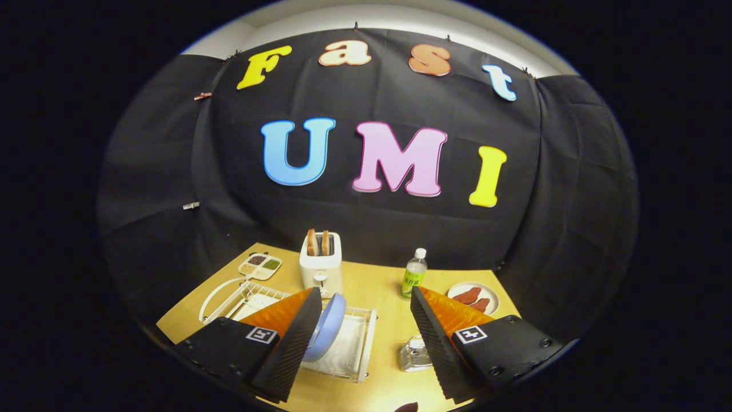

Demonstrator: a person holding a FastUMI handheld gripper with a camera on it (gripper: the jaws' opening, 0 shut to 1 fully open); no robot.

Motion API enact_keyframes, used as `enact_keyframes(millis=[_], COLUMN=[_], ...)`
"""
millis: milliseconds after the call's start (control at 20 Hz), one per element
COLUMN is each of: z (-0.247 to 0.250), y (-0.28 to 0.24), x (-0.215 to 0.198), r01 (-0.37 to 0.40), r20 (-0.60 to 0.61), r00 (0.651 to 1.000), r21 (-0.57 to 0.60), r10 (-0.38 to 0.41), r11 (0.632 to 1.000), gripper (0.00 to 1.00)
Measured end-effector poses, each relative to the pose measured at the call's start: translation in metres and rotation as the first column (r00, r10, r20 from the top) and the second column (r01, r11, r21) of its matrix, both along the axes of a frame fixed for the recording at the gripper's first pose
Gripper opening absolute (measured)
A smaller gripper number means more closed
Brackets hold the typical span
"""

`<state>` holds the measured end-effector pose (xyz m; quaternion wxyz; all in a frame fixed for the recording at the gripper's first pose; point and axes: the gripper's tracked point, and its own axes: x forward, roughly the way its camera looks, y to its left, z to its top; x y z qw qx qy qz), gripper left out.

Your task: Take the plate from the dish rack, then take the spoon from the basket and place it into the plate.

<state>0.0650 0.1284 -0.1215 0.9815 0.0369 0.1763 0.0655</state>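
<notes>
Right now the gripper (pixel 363 337) hangs above the near edge of a wooden table (pixel 389 297), its two fingers spread wide apart and pressing on nothing. A blue plate (pixel 327 327) stands on edge in the white wire rack (pixel 360 349), just beside the inner face of the left finger (pixel 291 349), partly hidden by it; whether they touch cannot be told. The rack sits on the left part of the table and runs back behind that finger. Between the fingers, nearer the right finger (pixel 437 349), a small clear shiny thing (pixel 414 355) sits on the table; it may be the basket, but that cannot be told, and no spoon can be made out in it. Farther back, a white toaster (pixel 321 266) with two slices of bread in its slots stands near the wall. To its left lies a small divided tray (pixel 260 266) with four fillings. A bottle (pixel 414 273) with a green label and white cap stands beyond the right finger, and a dish (pixel 473 297) with reddish-brown pieces lies to its right.
</notes>
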Motion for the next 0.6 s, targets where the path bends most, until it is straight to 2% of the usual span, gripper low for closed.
enact_keyframes(millis=[100,250,500,600], z=[-0.033,-0.077,-0.155,-0.179], y=[0.014,0.036,0.055,0.06], x=[0.011,0.027,0.043,0.048], r01=[0.011,0.062,0.23,0.261], r20=[-0.07,-0.189,-0.404,-0.445], r00=[0.997,0.98,0.9,0.877], r21=[-0.019,0.03,0.125,0.119], r10=[-0.013,-0.055,-0.162,-0.184], r11=[1.0,0.998,0.965,0.958], gripper=[0.96,0.9,0.75,0.67])
